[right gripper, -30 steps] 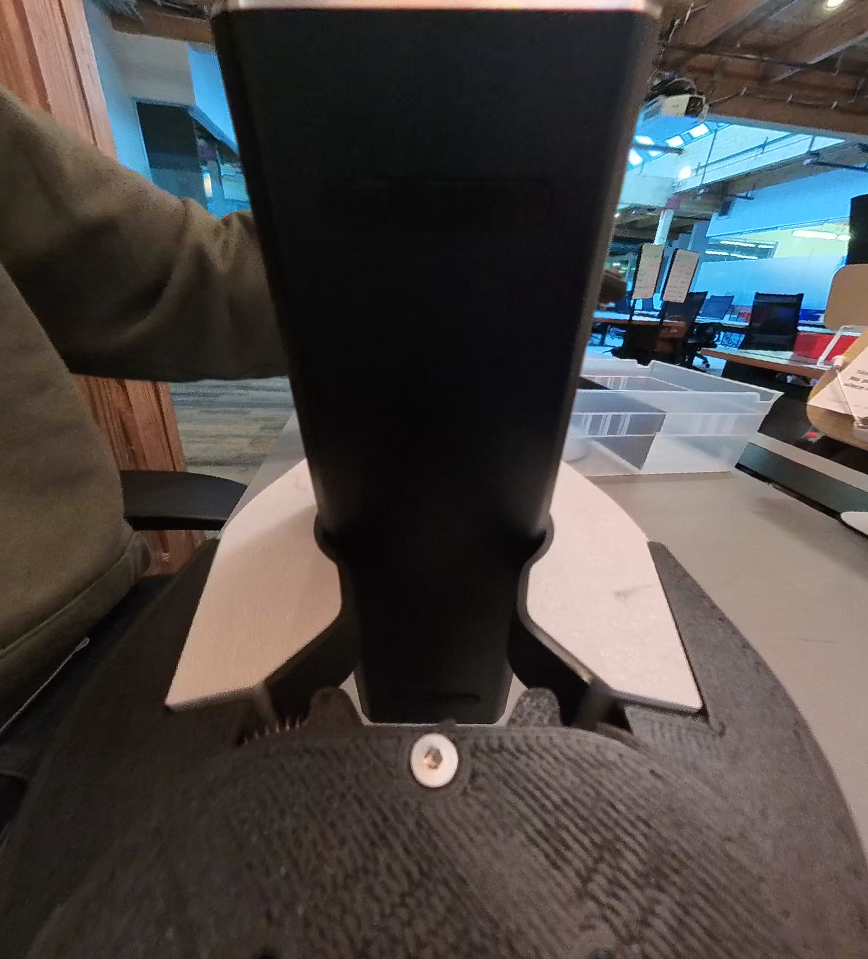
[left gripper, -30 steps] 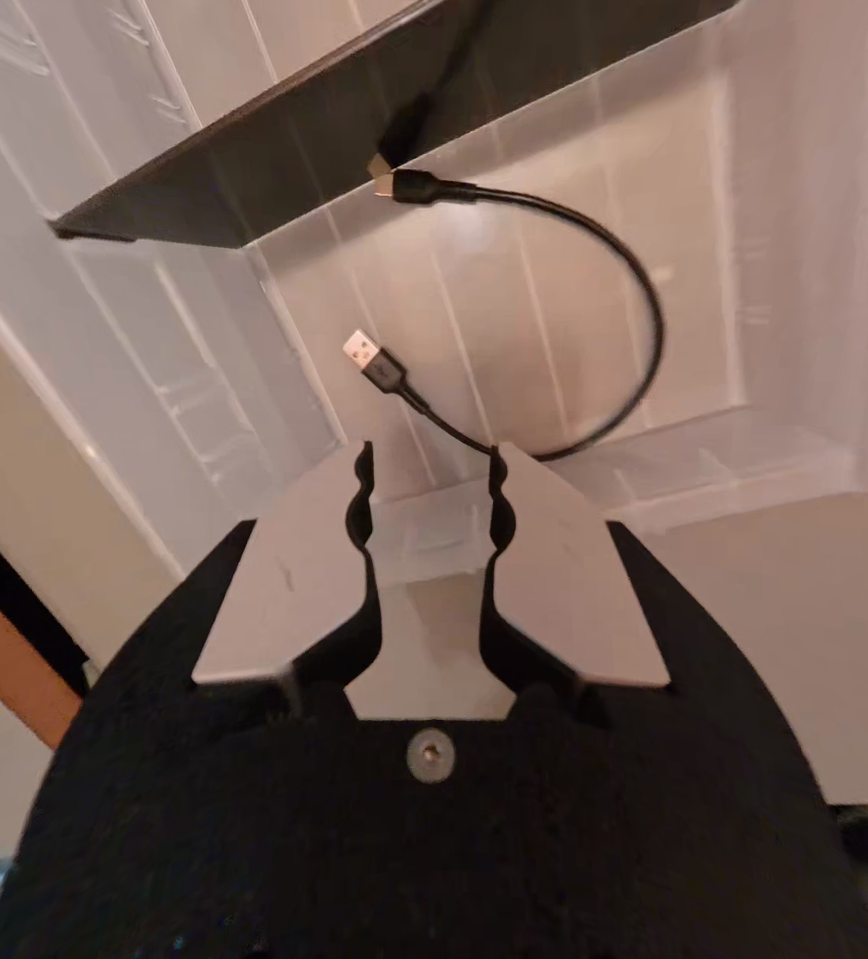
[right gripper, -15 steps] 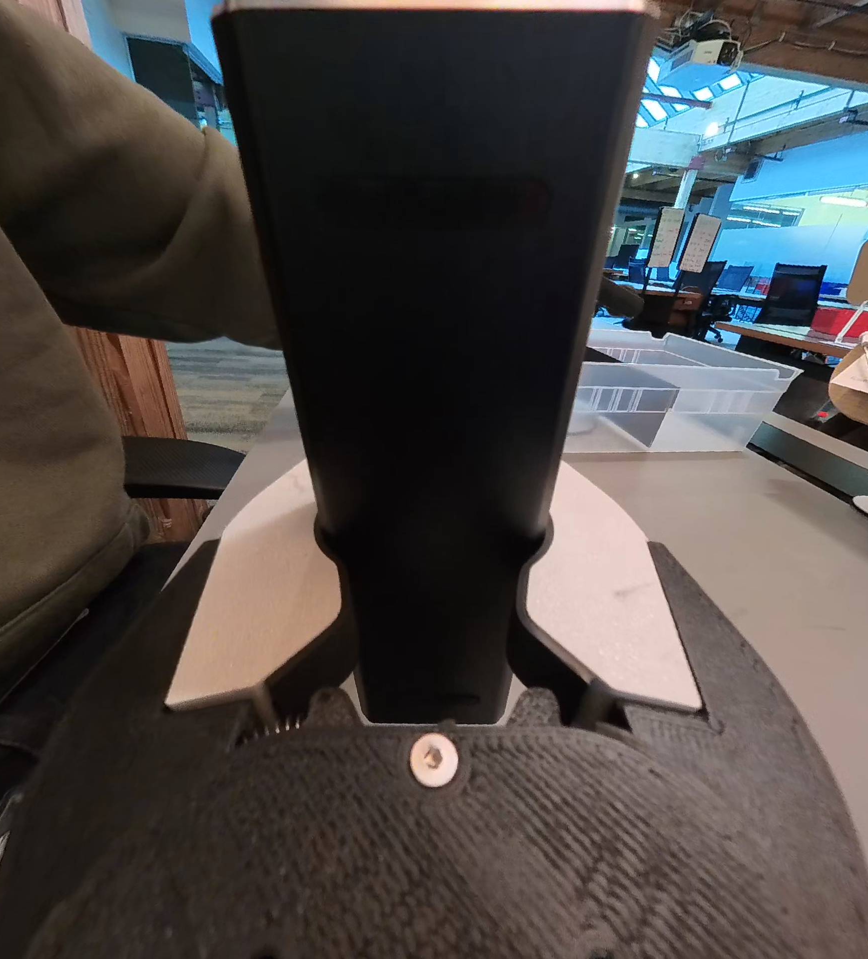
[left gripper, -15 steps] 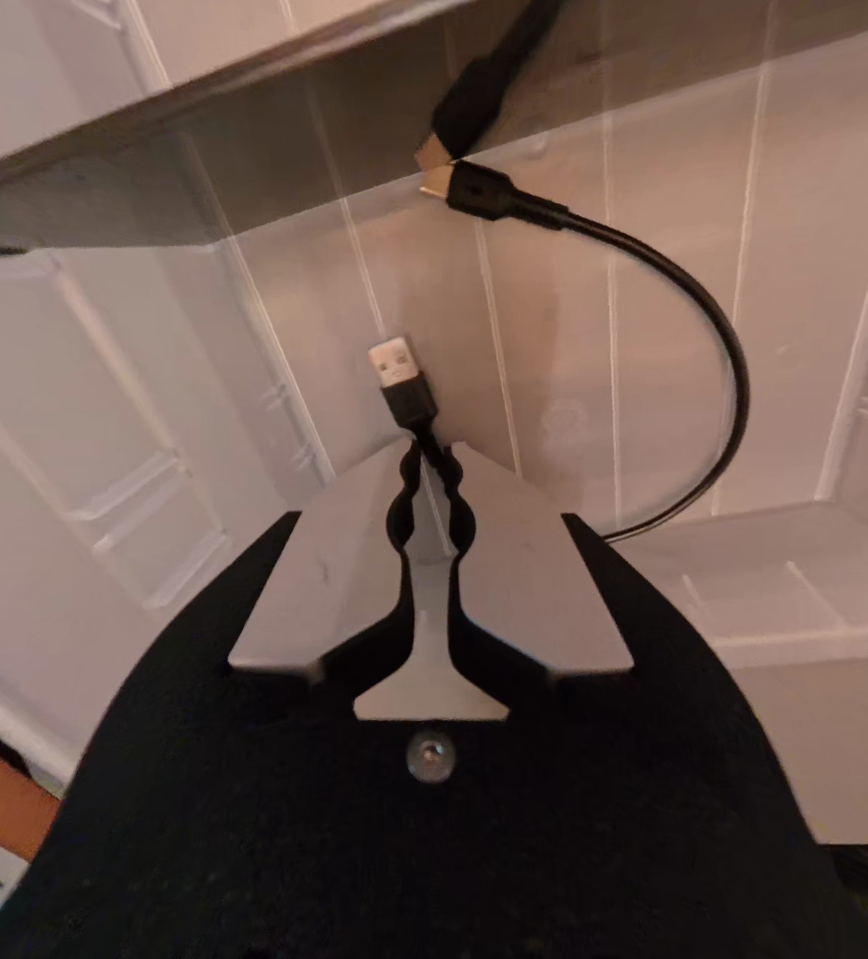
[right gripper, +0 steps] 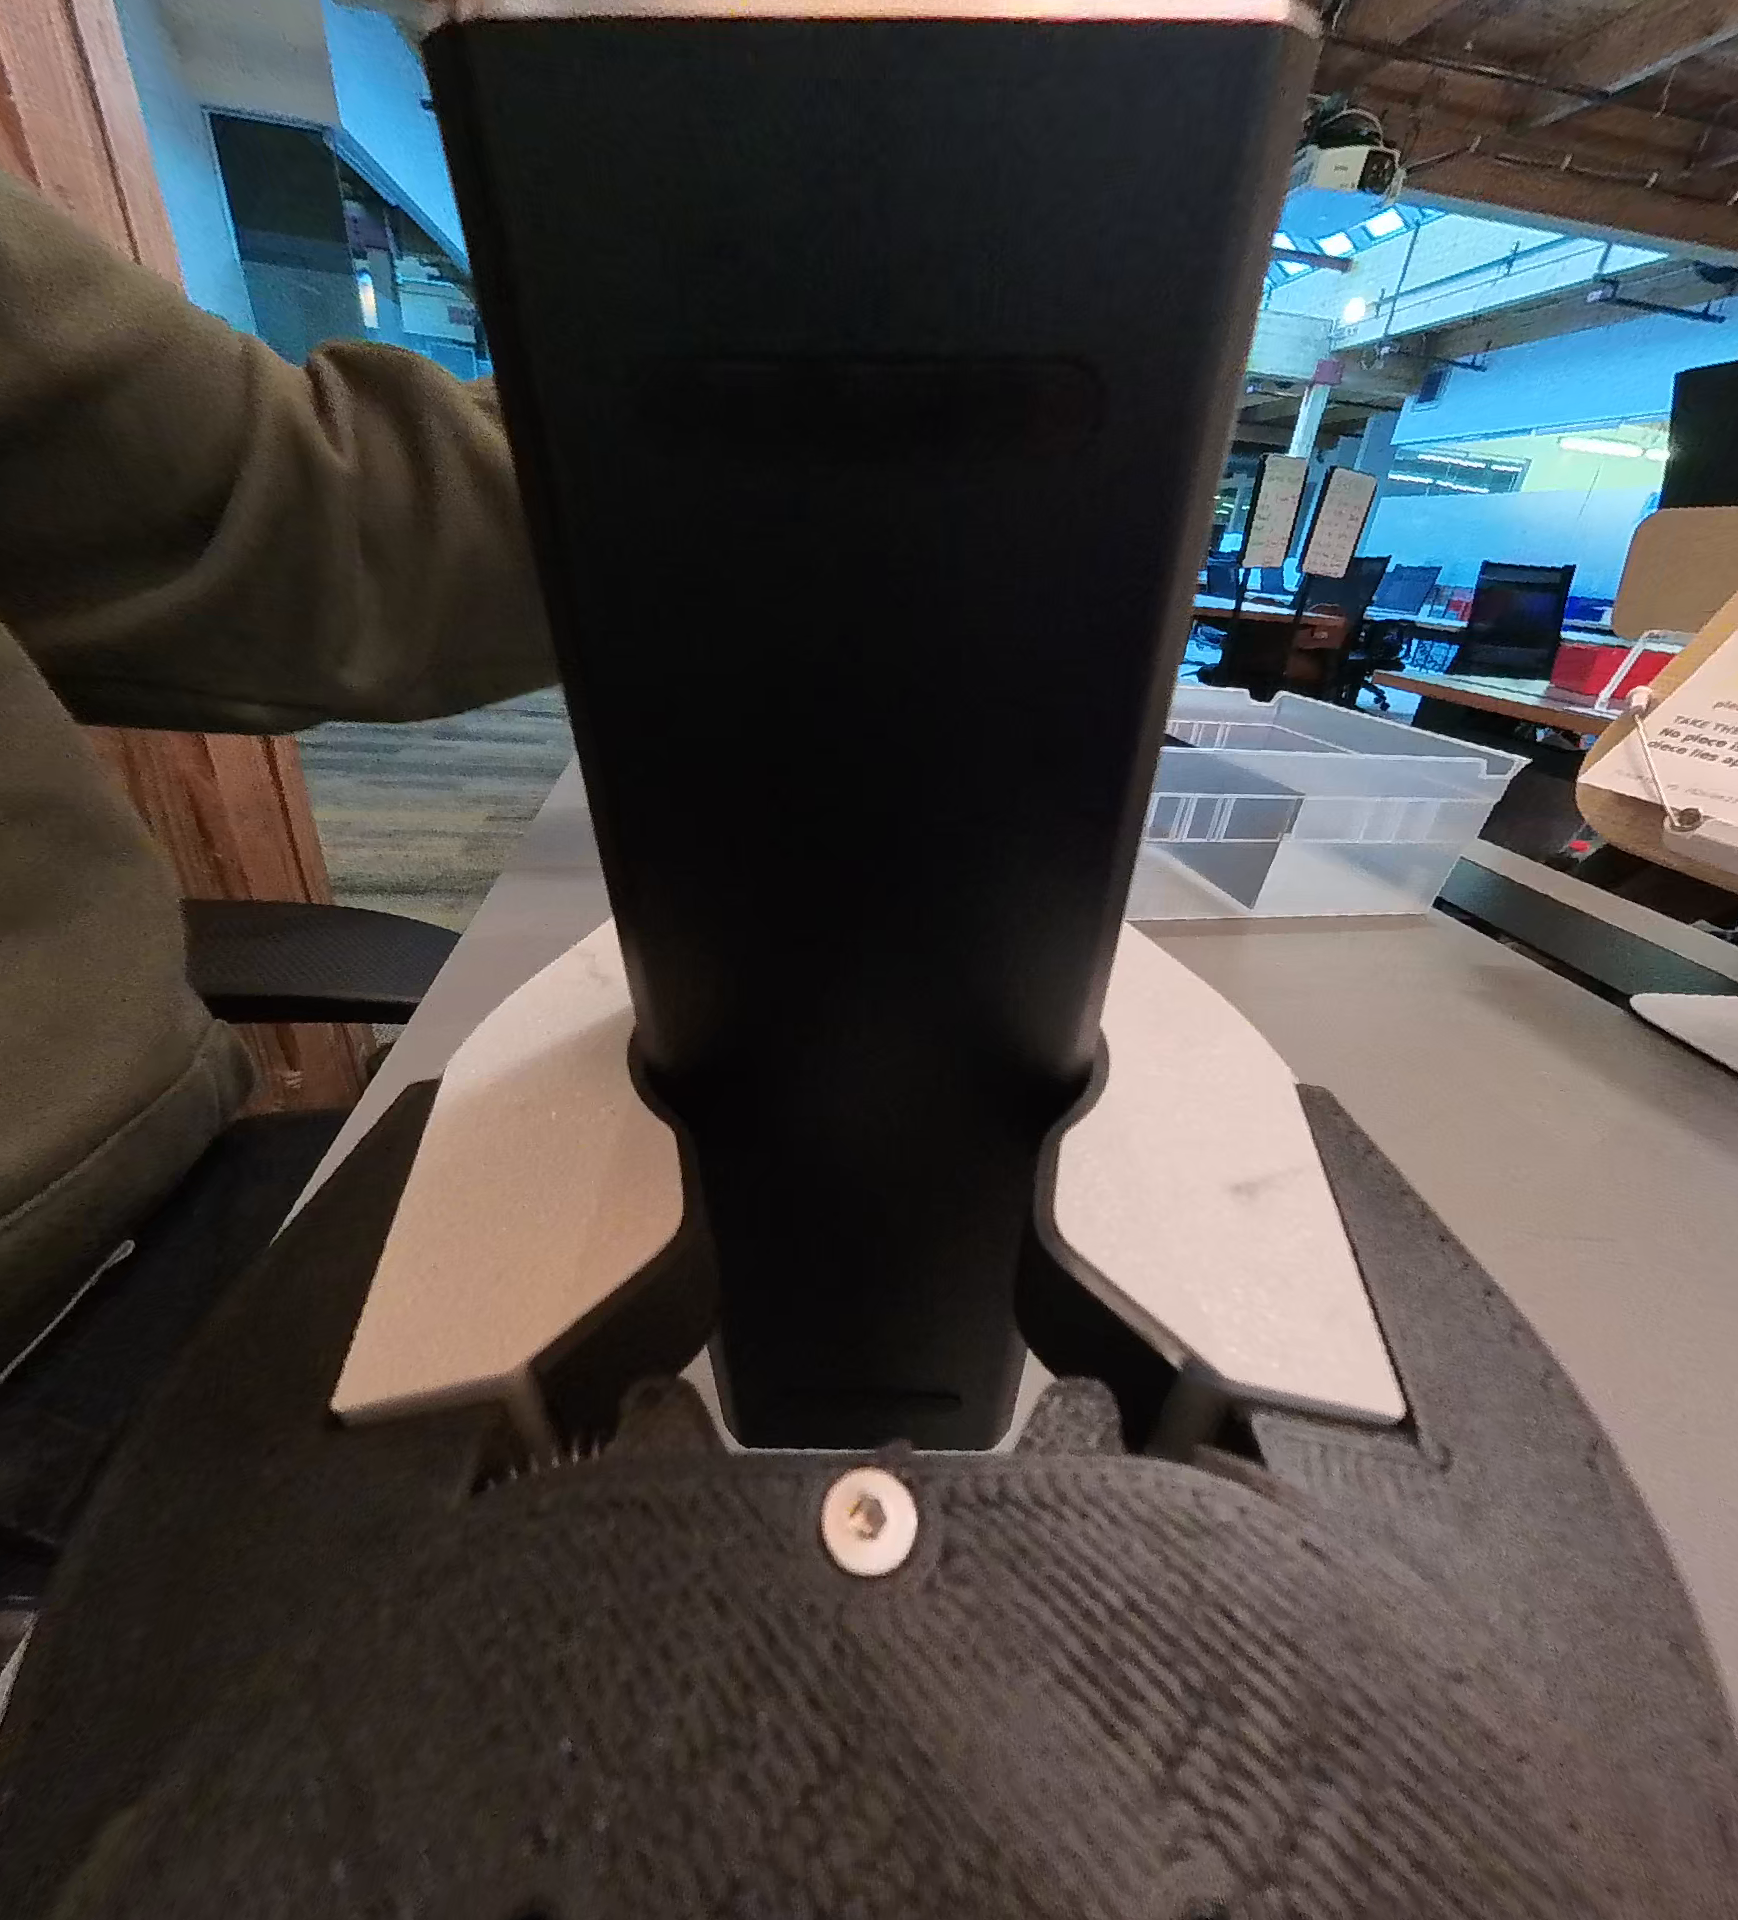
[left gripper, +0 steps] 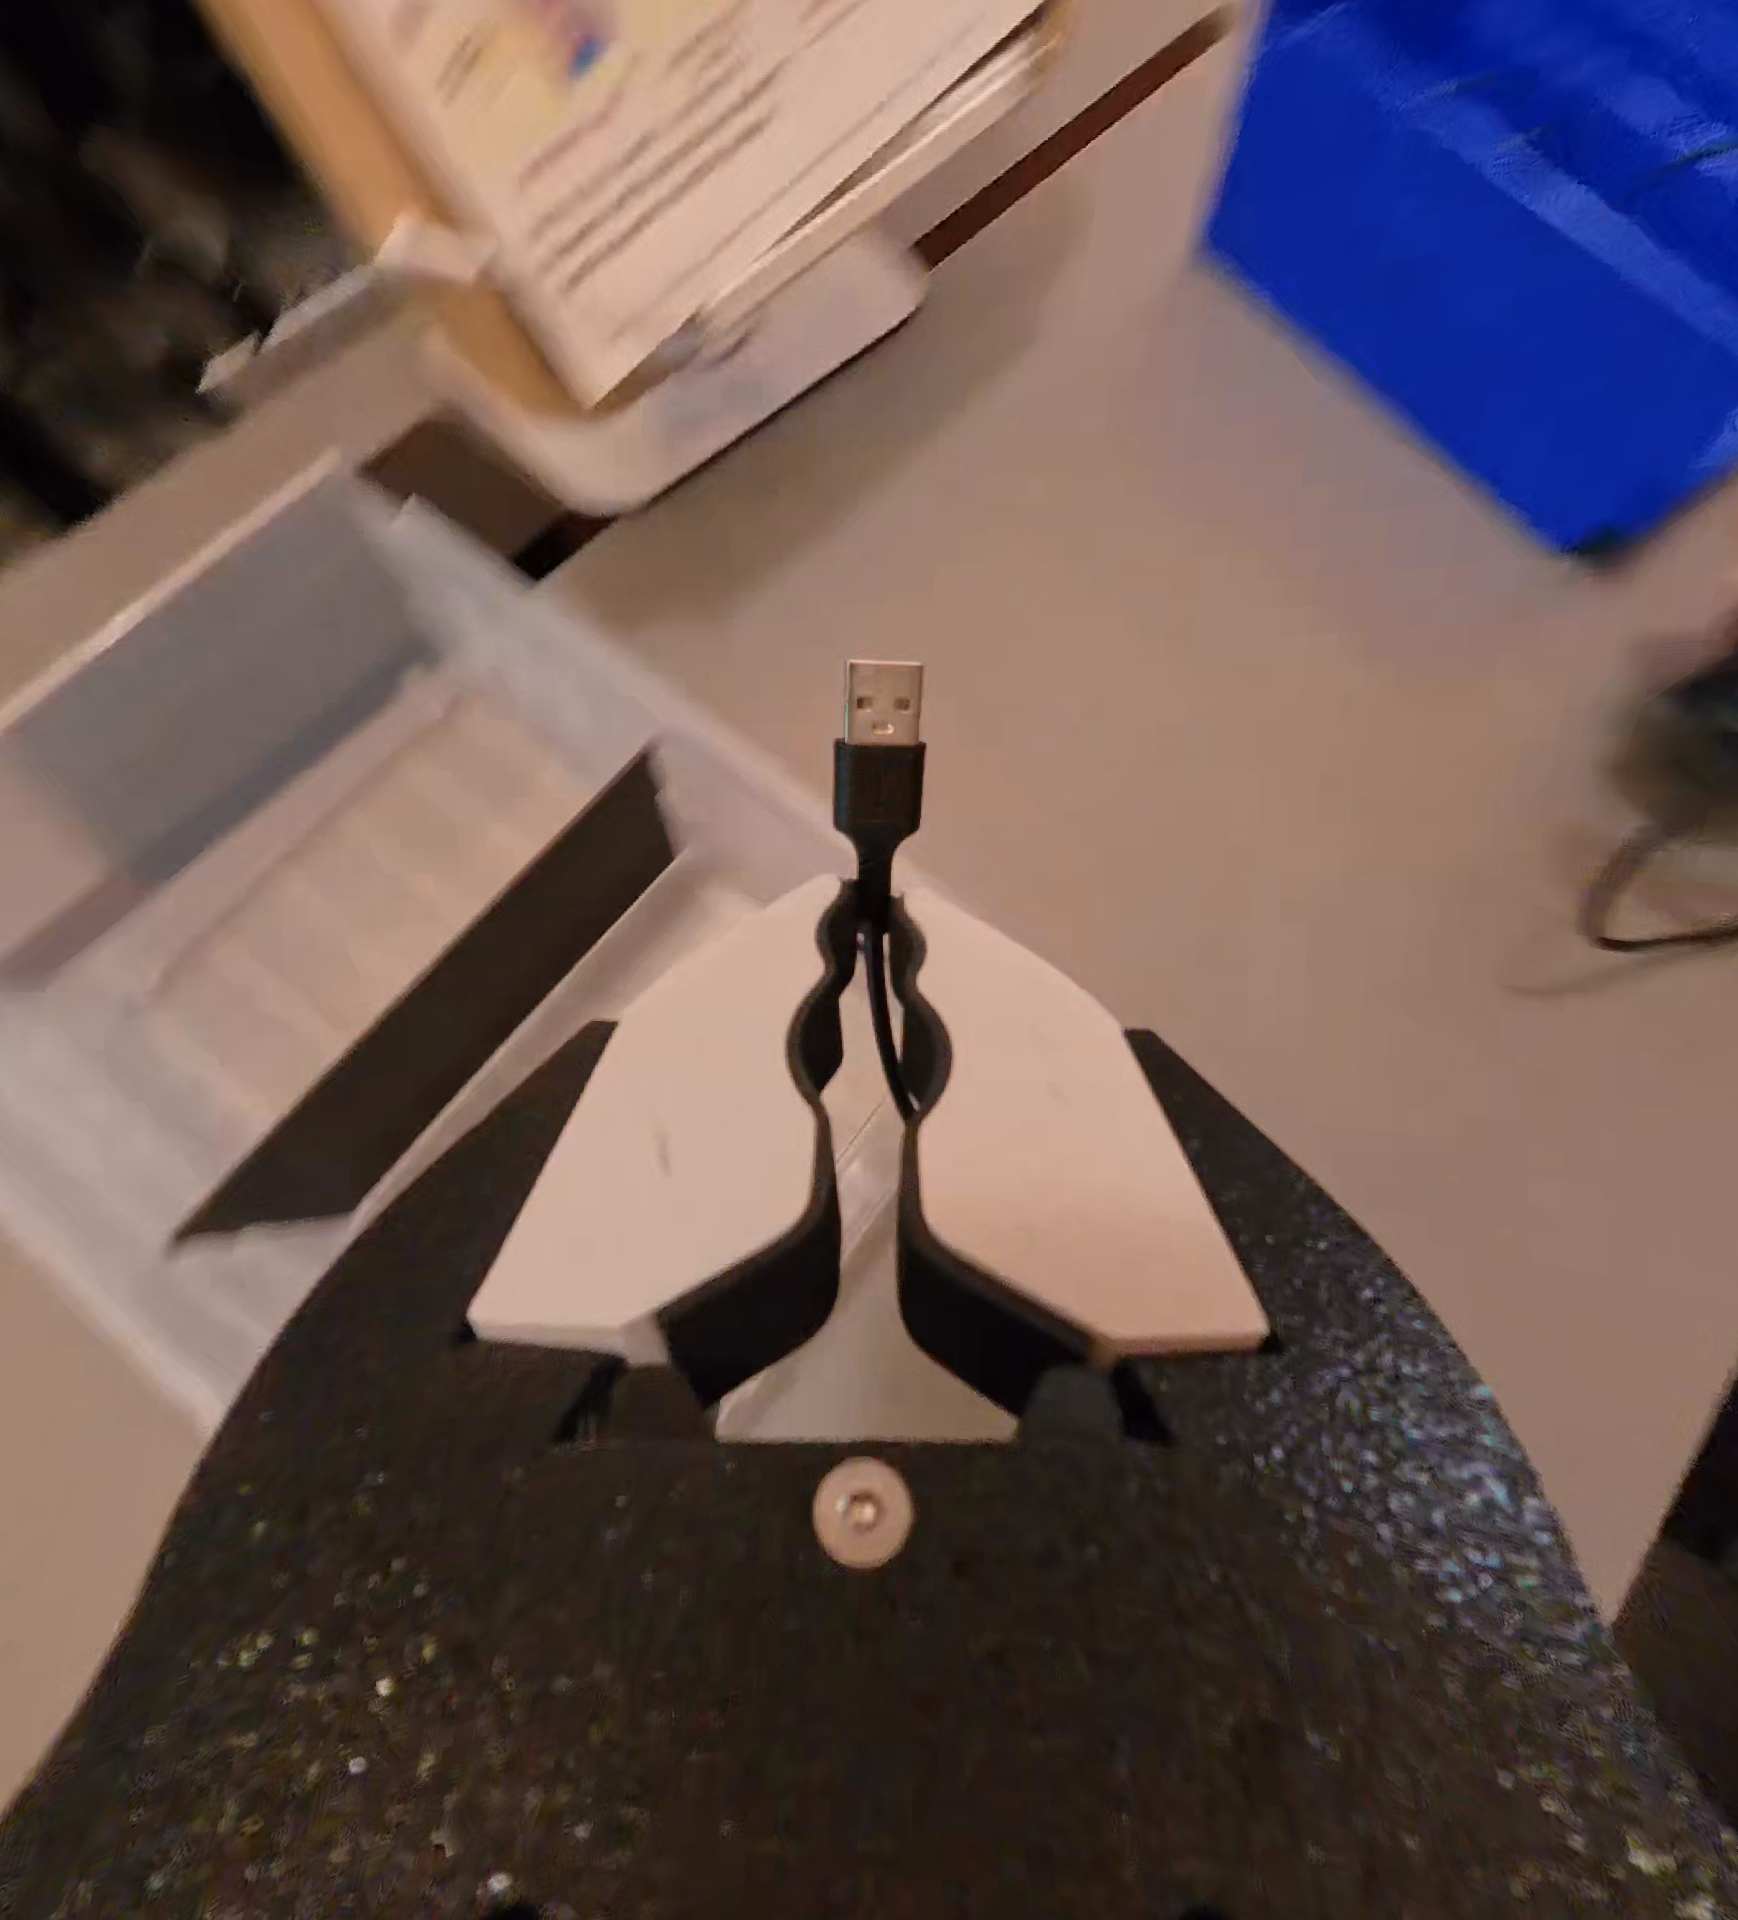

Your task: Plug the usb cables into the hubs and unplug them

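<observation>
Noted left gripper (left gripper: 870, 902) pinching light, floppy usb cable (left gripper: 877, 940) just behind stiff plug (left gripper: 883, 746), right gripper (right gripper: 870, 1081) clamped across rigid, slick-looking black hub (right gripper: 865, 623); judged plug body the better hold.

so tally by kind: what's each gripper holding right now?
USB cable: 1, pinched in the left gripper
Black hub: 1, clamped in the right gripper
Total: 2
</observation>
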### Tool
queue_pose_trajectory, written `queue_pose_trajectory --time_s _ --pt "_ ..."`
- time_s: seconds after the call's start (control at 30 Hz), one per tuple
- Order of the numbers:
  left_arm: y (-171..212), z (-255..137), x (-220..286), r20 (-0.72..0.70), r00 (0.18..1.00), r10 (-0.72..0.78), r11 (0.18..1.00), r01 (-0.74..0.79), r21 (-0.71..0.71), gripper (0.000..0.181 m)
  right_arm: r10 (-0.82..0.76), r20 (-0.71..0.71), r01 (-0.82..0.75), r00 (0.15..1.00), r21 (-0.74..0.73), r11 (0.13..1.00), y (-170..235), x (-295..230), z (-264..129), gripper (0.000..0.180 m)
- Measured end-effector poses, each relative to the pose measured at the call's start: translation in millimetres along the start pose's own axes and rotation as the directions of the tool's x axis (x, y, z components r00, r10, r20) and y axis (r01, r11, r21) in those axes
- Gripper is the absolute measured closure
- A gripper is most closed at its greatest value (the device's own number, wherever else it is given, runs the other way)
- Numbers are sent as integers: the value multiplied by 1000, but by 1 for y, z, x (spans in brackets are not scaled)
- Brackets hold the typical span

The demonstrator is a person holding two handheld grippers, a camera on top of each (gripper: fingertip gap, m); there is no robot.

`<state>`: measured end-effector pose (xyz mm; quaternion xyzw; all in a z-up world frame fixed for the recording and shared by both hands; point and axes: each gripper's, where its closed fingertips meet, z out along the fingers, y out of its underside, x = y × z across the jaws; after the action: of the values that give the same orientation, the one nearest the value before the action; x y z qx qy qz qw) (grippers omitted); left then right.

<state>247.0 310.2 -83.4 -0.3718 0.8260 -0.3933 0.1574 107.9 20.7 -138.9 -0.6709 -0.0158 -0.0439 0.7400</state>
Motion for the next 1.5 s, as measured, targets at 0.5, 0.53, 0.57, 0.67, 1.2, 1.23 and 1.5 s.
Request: queue_pose_trajectory --time_s 0.5,0.53,0.57,0.67,1.2,1.23,1.5 --pt "-57 -27 153 -369 793 484 865 -369 341 176 8 -28 -8 1000 16 1000 -1 3 -8 107" --pt "-63 -28 156 -352 797 491 857 -368 361 176 5 -30 -5 1000 15 1000 -1 3 -8 107" --pt "-70 -31 160 -342 798 496 848 -359 391 176 5 -32 -4 999 13 1000 -1 4 -9 107" --pt "-85 -31 169 -298 803 517 812 -348 469 176 6 -39 -5 999 14 1000 -2 6 -11 108" --pt "-12 87 157 596 512 618 661 -749 -41 176 5 -101 -6 995 -4 1000 1 17 -17 108" --pt "3 97 166 557 517 650 653 -755 -63 176 8 -108 -9 994 -9 1000 1 18 -19 108" --pt "93 147 233 6 772 635 771 -634 -52 164 13 -130 -15 991 -10 1000 0 24 -38 108"
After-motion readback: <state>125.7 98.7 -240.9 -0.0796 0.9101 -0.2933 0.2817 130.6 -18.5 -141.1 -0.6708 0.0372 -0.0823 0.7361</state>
